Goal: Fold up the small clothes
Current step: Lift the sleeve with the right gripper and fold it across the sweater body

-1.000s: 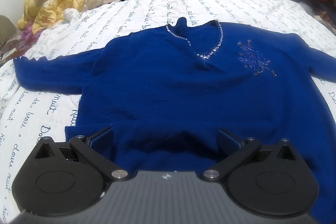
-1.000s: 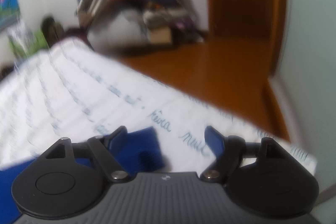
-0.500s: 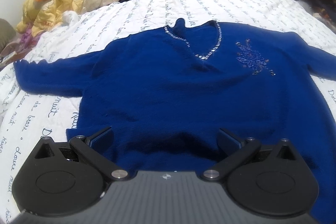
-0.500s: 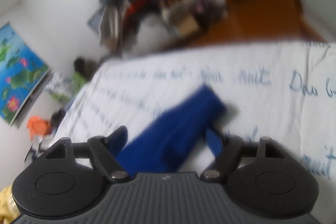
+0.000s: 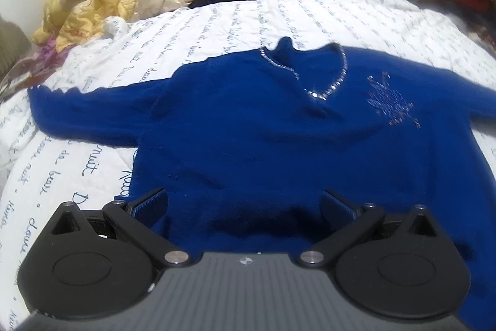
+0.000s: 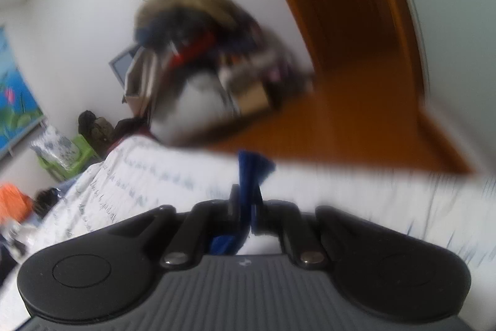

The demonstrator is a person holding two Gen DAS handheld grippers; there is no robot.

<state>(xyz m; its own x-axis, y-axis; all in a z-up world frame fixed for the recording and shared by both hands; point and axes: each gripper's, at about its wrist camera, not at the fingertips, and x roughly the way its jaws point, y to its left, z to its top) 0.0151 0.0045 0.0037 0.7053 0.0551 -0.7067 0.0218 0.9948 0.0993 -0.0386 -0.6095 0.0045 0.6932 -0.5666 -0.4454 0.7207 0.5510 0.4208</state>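
Blue sweater [image 5: 279,145], sleeve end [image 6: 251,172] blurred in right tool [image 6: 246,207].

My left view is bright and fairly sharp under soft, even room light, with a dark shadow on the blue sweater [image 5: 279,151] at lower centre. My right view is smeared by motion blur throughout. Both bend strongly at the edges, with dark corners.

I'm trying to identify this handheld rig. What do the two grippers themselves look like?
Both look alike: the left gripper and right gripper have matte black, rounded linkage plates with silver pivot screws, a ribbed grey body bearing a small white logo, and blue finger pads. No cables or sleeves show.
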